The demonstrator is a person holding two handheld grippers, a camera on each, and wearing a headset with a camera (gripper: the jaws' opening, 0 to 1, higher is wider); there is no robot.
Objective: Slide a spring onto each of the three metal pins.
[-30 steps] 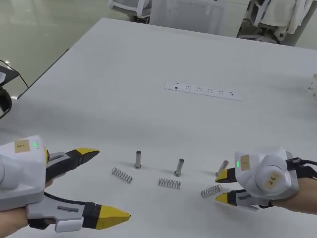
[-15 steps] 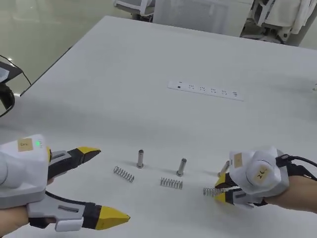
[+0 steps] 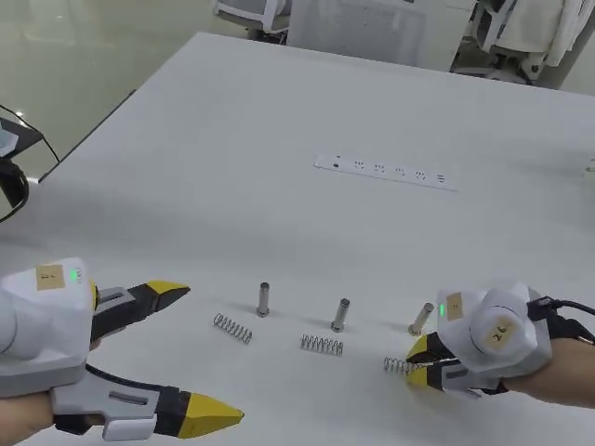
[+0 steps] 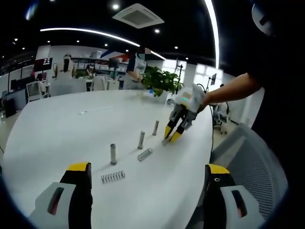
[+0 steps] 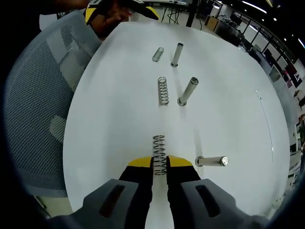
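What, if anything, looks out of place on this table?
Nothing stands out. Three pins stand on the table, two springs lie loose beside them, and the right tongs pinch the third spring.

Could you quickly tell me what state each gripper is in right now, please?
Left gripper: open, jaws wide apart, holding nothing.
Right gripper: jaws closed on one end of a spring.
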